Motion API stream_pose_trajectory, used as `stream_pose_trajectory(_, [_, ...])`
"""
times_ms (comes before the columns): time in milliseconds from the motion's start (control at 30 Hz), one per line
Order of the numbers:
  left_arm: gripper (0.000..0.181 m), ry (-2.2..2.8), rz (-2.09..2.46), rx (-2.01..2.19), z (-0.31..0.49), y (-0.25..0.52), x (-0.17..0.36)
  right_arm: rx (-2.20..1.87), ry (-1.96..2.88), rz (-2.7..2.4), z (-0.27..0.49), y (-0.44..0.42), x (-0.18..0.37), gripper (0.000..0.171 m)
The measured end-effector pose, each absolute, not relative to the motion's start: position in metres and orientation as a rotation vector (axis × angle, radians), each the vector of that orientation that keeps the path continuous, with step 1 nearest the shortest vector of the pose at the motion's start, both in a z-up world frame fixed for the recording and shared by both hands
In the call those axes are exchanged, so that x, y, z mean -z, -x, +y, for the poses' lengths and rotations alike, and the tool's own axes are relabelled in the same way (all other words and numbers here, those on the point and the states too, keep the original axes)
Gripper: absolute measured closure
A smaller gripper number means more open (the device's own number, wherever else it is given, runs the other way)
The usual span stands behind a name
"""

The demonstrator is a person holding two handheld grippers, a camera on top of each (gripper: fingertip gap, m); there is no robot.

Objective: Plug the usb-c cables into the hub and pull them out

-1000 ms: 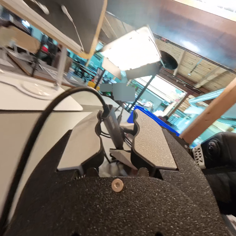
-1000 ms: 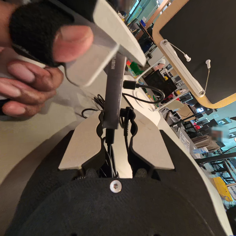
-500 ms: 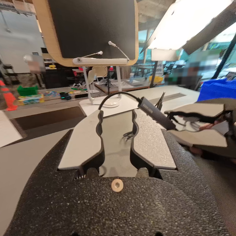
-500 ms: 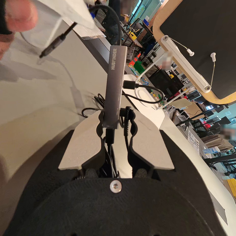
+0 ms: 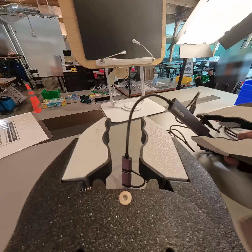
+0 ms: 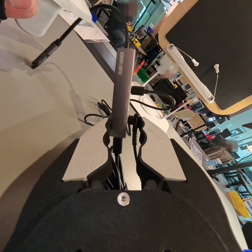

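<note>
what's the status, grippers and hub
Right gripper shut on hub, three cables plugged in. Left gripper open, empty; hub's own lead plug dangles between its fingers. Nothing in the way.

A workshop or lab hall, judging by long grey worktables (image 5: 177, 95), a studio light panel (image 5: 212, 23) on a stand, green (image 5: 51, 93) and yellow parts bins (image 5: 184, 79), an orange traffic cone (image 5: 33, 100), exposed ceiling ducts (image 5: 20, 9).
</note>
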State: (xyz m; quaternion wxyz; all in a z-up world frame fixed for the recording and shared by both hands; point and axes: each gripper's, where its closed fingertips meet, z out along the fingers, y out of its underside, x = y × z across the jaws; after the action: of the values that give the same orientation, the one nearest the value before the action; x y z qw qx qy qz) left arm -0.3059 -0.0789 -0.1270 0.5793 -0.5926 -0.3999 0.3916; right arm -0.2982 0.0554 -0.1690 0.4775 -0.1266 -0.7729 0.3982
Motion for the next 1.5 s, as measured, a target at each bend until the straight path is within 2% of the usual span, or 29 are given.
stream_pose_trajectory(167, [0.137,1.296,-0.99,-0.826,-0.094,0.314,0.125,-0.891,0.365,-1.828,0.075,0.297,0.151,0.131])
stream_pose_trajectory(300, [0.137,1.245,-1.018,-0.762,-0.102,0.32,0.124,-0.868,0.426,-1.84,0.091,0.292,0.107,0.131])
stream_pose_trajectory(533, [0.138,1.233,-1.038,-0.711,-0.105,0.327,0.126,-0.774,0.391,-1.782,0.136,0.288,-0.041,0.131])
stream_pose_trajectory(867, [0.138,1.23,-1.054,-0.679,-0.106,0.329,0.128,-0.531,0.338,-1.552,0.239,0.262,-0.248,0.131])
stream_pose_trajectory(1033, [0.138,1.235,-1.052,-0.683,-0.105,0.329,0.128,-0.394,0.338,-1.435,0.296,0.246,-0.312,0.131])
stream_pose_trajectory(1133, [0.139,1.235,-1.049,-0.686,-0.105,0.328,0.128,-0.337,0.378,-1.424,0.332,0.244,-0.313,0.131])
stream_pose_trajectory(1233, [0.139,1.228,-1.051,-0.678,-0.106,0.328,0.128,-0.286,0.486,-1.449,0.374,0.249,-0.285,0.131])
stream_pose_trajectory(1500, [0.139,1.215,-1.049,-0.672,-0.107,0.328,0.127,-0.278,1.012,-1.571,0.495,0.259,-0.13,0.131])
